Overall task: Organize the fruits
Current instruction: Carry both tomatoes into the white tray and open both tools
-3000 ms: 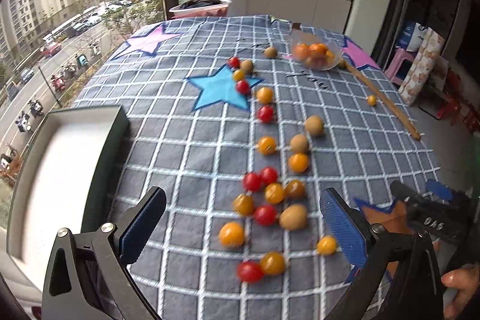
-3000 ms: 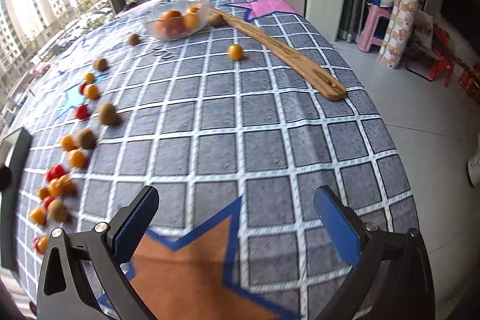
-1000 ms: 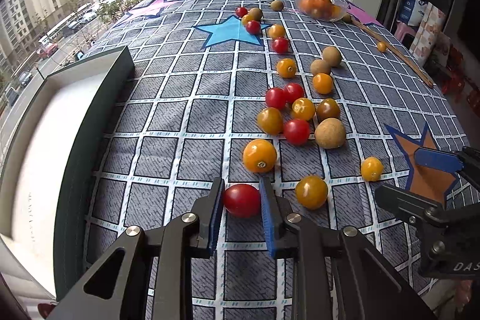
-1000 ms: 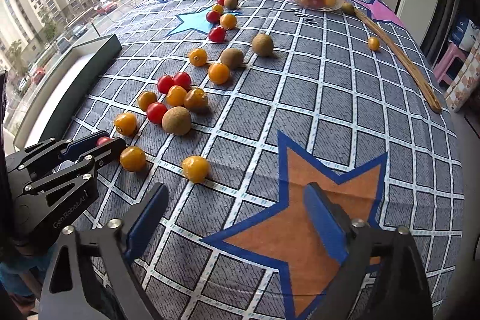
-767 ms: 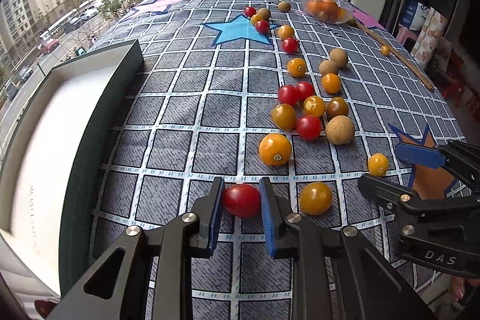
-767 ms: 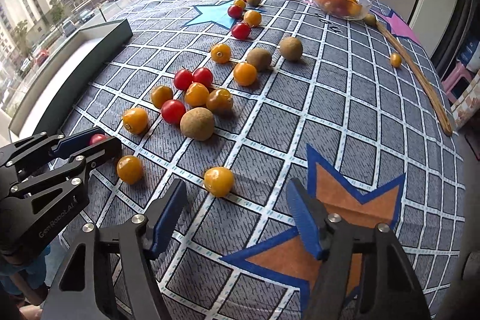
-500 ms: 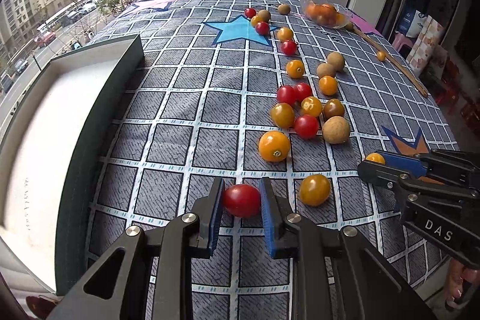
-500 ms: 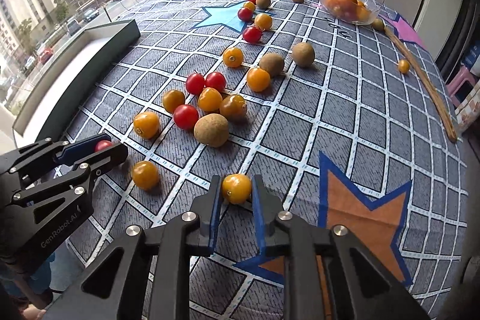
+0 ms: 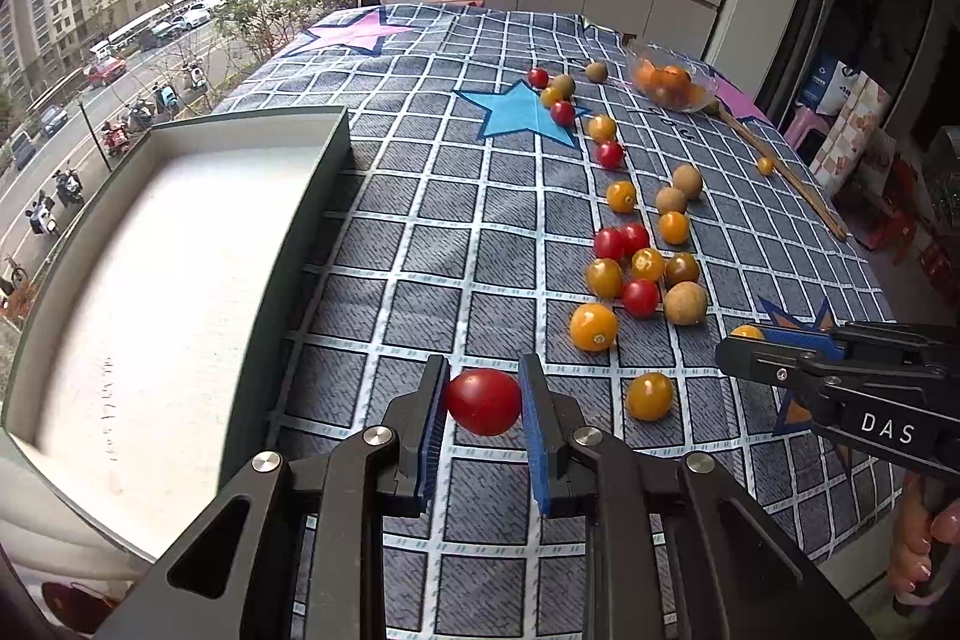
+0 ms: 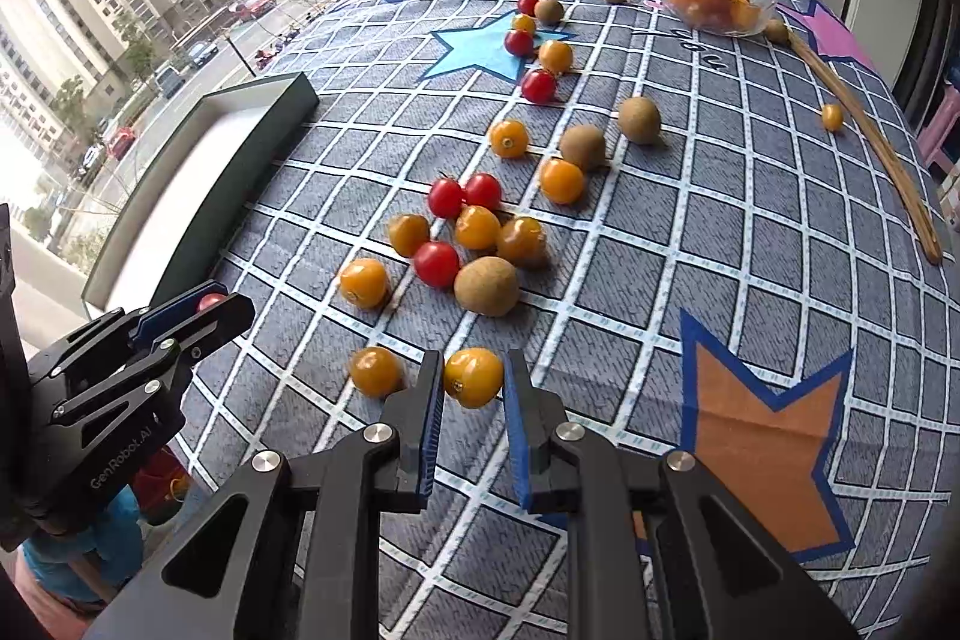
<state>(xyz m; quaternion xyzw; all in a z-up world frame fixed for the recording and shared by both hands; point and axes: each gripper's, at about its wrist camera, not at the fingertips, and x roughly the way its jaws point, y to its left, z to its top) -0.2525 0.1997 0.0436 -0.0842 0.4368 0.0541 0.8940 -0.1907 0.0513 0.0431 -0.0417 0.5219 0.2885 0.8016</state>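
Right hand-held gripper [image 10: 474, 388] has just closed on a yellow cherry tomato [image 10: 473, 376] near the counter's front edge, where a second ago its jaws stood wide. Left hand-held gripper [image 9: 483, 412] still pinches a red cherry tomato [image 9: 483, 401] beside the grey tray [image 9: 300, 244] at the counter's left edge. Both fruits look ready for carrying; the tray holds none yet.
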